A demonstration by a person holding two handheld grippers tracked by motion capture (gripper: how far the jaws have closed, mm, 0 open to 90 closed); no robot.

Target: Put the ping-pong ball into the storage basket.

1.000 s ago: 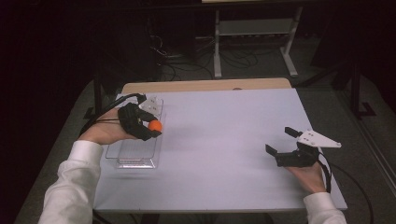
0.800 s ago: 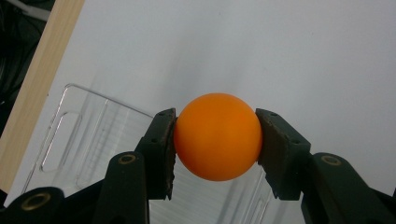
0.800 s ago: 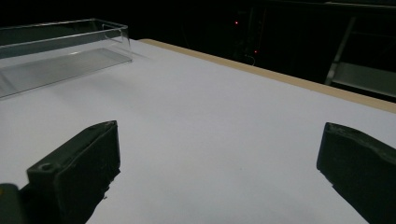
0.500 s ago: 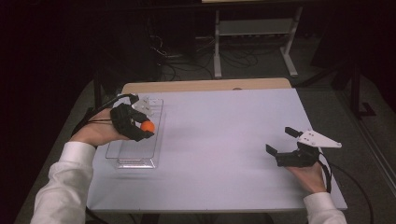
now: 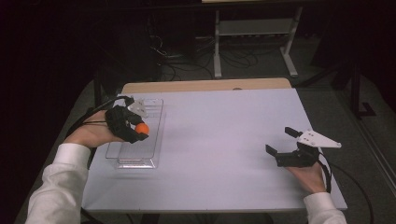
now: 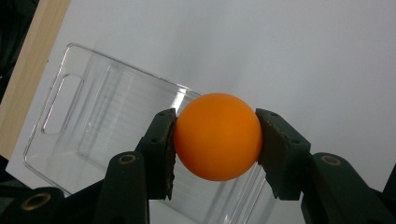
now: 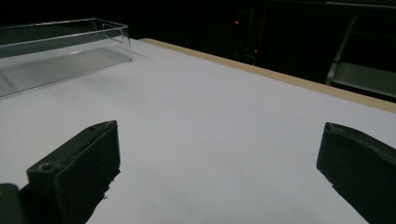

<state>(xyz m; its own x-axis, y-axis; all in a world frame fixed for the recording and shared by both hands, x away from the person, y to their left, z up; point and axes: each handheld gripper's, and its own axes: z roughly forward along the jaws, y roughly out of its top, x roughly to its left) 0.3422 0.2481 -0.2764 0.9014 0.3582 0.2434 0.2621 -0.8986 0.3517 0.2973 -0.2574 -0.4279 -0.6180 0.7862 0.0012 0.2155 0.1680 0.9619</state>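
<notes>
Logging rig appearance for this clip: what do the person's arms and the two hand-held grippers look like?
White long sleeves on both arms. Left hand-held gripper: black, flat rectangular jaws with screw holes, black cable. Right hand-held gripper: black, with a light grey three-cornered plate on top and a black cable.

The white table (image 5: 219,140) carries a clear plastic tray (image 5: 140,156) near its left edge.

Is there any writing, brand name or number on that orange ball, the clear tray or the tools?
None can be read. The orange ball, the clear tray, the white table and both grippers, left and right, show no words, numbers or signs.
</notes>
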